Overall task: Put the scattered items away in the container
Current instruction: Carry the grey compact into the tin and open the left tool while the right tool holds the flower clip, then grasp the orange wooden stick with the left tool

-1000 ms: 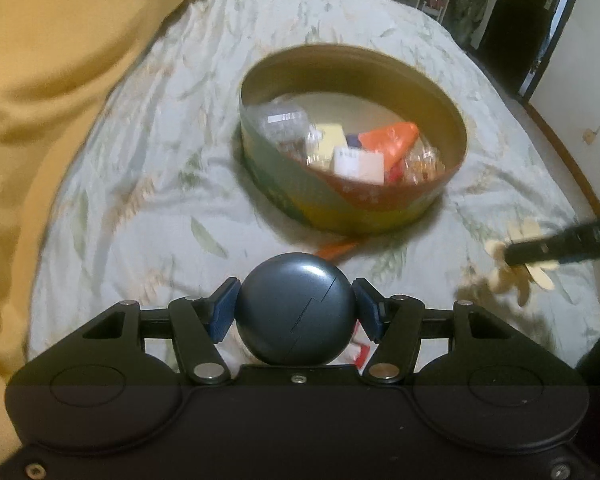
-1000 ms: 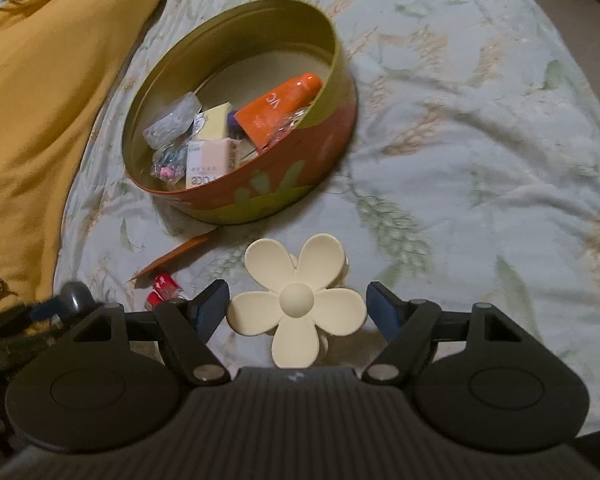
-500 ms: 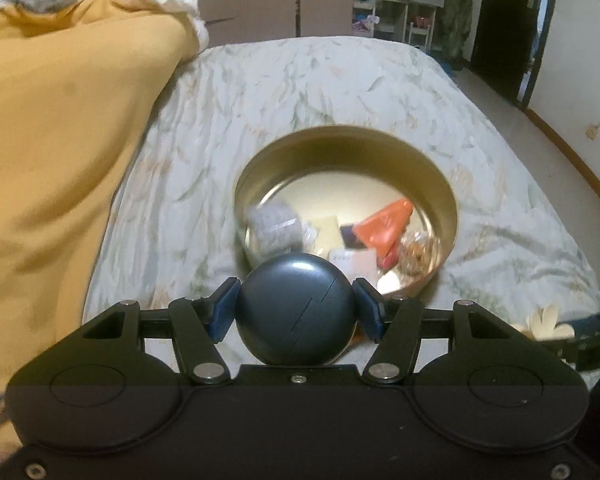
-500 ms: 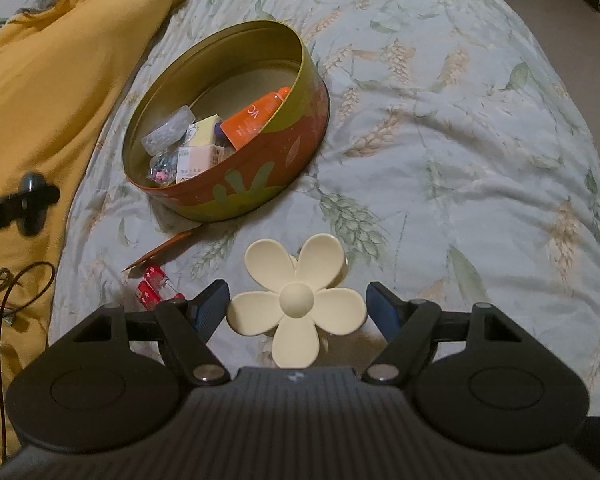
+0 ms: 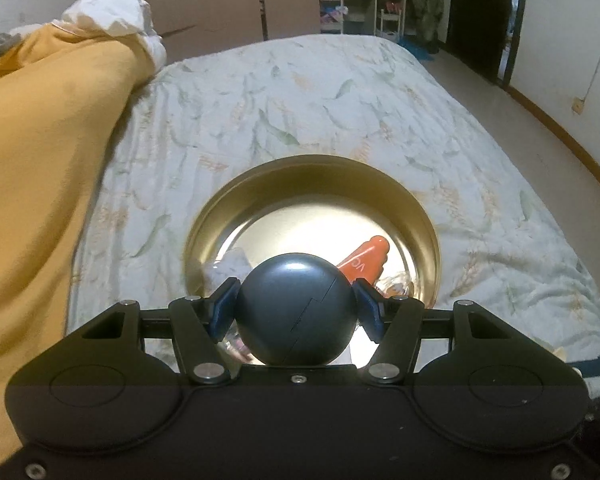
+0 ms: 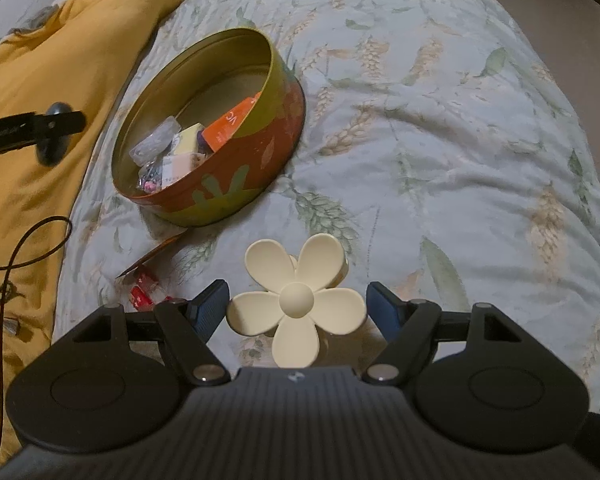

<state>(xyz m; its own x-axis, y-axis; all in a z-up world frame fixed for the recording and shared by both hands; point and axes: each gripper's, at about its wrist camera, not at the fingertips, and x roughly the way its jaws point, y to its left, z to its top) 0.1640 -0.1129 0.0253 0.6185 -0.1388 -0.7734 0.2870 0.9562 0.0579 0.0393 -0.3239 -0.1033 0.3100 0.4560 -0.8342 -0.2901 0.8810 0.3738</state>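
Note:
My left gripper (image 5: 296, 307) is shut on a round dark blue case (image 5: 296, 308) and holds it above the near rim of the round tin (image 5: 312, 172). The tin (image 6: 236, 184) holds an orange tube (image 5: 364, 258), small packets and boxes. My right gripper (image 6: 298, 306) holds a cream flower-shaped hair claw (image 6: 298, 300) between its jaws, low over the bed and in front of the tin. In the right wrist view the left gripper (image 6: 52, 134) shows at the far left, raised, with the dark case.
An orange pencil-like stick (image 6: 152, 254) and small red packets (image 6: 142, 290) lie on the bedspread in front of the tin. A yellow blanket (image 5: 40, 168) fills the left side, with a black cord (image 6: 24, 256) on it. The bed's edge and floor (image 5: 540, 128) lie right.
My left gripper has risen and moved forward with the case, from short of the tin to above its near rim. My right gripper has lifted and drawn back with the hair claw.

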